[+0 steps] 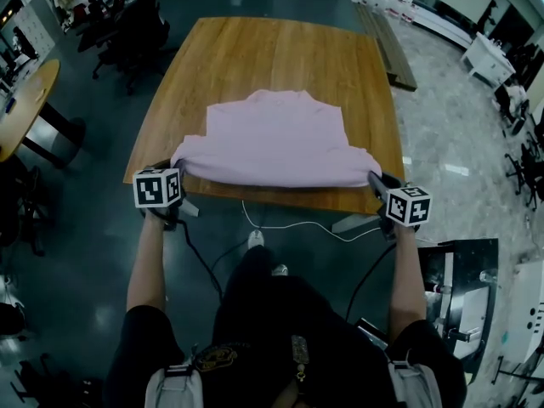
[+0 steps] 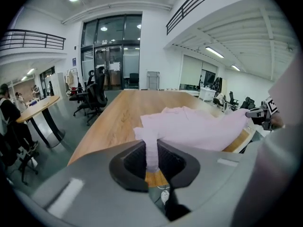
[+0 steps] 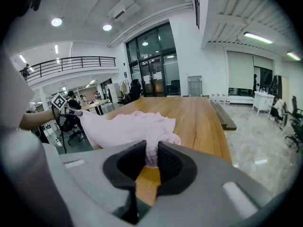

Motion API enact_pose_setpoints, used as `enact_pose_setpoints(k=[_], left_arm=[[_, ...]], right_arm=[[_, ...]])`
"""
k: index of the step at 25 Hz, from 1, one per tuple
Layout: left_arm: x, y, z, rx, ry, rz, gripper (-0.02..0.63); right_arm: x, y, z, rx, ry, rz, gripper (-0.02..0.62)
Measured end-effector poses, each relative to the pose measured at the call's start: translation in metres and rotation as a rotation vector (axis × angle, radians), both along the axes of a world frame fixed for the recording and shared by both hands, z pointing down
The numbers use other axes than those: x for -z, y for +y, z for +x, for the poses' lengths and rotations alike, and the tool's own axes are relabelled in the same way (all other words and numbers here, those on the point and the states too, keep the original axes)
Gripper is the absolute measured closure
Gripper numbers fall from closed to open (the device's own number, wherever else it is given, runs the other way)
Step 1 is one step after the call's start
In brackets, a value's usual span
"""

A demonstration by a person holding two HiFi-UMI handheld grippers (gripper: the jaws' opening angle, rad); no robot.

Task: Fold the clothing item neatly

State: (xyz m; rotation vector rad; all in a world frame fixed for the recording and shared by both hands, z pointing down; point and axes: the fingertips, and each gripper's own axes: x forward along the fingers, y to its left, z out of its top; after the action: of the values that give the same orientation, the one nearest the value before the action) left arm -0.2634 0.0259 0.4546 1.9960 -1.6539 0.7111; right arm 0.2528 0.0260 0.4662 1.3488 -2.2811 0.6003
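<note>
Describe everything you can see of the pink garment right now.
The pink garment is pale, soft-looking fabric, its collar pointing away from the person. Its far part lies flat on the wooden table; its near edge is lifted, one corner pinched in the left gripper, the other in the right gripper.

You have a pale pink garment (image 1: 276, 143) on a warm brown, wood-grained table (image 1: 280, 53), your left gripper (image 2: 152, 161) and right gripper (image 3: 151, 160) are grey with black-lined jaws and black-and-white square-marked cubes, and the floor (image 1: 76, 253) is dark blue-grey.
</note>
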Motion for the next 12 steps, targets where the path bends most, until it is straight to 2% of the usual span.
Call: enact_pose_setpoints(k=[7, 12], left_arm=[[0.047, -0.055, 0.002, -0.017, 0.017, 0.078, 0.569], [0.048, -0.111, 0.002, -0.060, 0.030, 0.029, 0.569]], right_arm=[[0.047, -0.054, 0.000, 0.002, -0.018, 0.058, 0.541], [0.059, -0.110, -0.001, 0.006, -0.010, 0.030, 0.541]])
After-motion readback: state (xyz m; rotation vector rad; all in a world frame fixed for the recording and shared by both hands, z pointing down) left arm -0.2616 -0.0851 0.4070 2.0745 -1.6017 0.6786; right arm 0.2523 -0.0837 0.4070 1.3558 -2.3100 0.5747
